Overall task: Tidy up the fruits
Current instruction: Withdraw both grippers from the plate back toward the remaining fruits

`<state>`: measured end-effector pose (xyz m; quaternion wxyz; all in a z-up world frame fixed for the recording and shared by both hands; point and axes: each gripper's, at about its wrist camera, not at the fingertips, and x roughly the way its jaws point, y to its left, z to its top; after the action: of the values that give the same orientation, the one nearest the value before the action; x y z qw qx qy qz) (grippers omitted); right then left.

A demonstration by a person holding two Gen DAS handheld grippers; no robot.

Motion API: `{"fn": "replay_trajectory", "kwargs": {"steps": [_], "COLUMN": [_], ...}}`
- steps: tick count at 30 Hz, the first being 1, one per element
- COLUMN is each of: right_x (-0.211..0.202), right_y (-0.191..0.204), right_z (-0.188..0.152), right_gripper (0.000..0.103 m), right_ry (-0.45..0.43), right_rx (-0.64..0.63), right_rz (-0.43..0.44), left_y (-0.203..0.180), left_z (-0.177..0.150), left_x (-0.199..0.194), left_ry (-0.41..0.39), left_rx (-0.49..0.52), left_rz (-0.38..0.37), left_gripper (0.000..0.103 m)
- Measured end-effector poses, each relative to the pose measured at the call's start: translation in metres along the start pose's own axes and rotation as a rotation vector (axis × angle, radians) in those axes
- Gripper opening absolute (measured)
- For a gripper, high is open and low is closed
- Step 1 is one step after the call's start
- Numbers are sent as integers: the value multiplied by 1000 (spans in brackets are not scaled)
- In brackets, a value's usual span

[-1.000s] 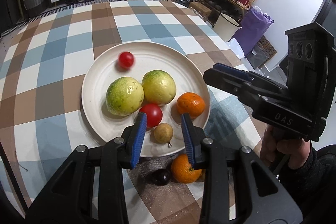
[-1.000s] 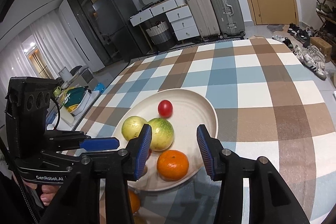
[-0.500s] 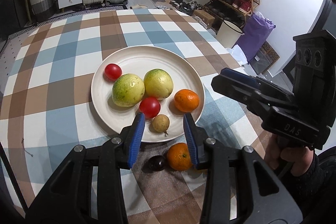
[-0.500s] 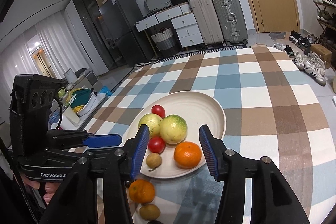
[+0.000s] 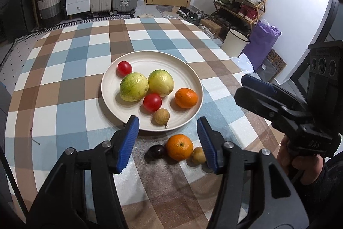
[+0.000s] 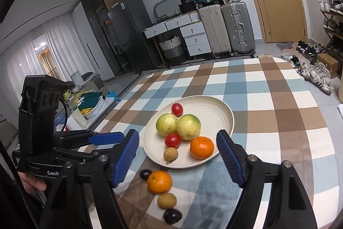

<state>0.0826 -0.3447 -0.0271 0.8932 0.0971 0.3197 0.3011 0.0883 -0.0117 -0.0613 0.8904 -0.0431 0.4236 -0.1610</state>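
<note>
Left gripper [image 5: 168, 144] low in frame, jaws opening, nothing gripped. Right gripper [image 6: 178, 157] likewise opening, empty, wider apart. Plate [image 5: 193, 78] at centre on checked tablecloth [image 5: 64, 89], carrying two green-yellow fruits, two tomatoes, an orange and a small brown fruit. Second orange [image 5: 179, 147] below the plate, between a dark plum [image 5: 154, 151] and another small brown fruit [image 5: 198, 155].

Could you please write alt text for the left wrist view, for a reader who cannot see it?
A cream plate on a checked tablecloth holds six fruits. Three more fruits lie on the cloth before it, behind the opening, empty left tongs. The right tongs show at the right.
</note>
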Motion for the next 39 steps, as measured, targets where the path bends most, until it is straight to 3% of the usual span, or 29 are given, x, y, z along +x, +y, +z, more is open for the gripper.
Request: {"fn": "replay_trajectory", "kwargs": {"steps": [7, 12, 19, 24, 39], "right_x": [-20, -32, -30, -24, 24], "right_y": [13, 21, 28, 30, 31], "right_z": [-12, -18, -29, -37, -57], "right_gripper": [85, 89, 92, 96, 96], "right_ry": [-26, -41, -12, 11, 141], "right_rx": [-11, -27, -22, -32, -67], "right_rz": [9, 7, -3, -25, -35], "left_y": [-4, 1, 10, 23, 56], "left_z": [-17, -27, -45, -58, -75], "left_x": [-19, -36, -40, -37, -10], "left_ry": [-30, -77, -63, -68, -25], "left_rx": [-4, -33, -61, -94, -160], "left_rz": [12, 27, 72, 73, 76], "left_gripper": [63, 82, 84, 102, 102]}}
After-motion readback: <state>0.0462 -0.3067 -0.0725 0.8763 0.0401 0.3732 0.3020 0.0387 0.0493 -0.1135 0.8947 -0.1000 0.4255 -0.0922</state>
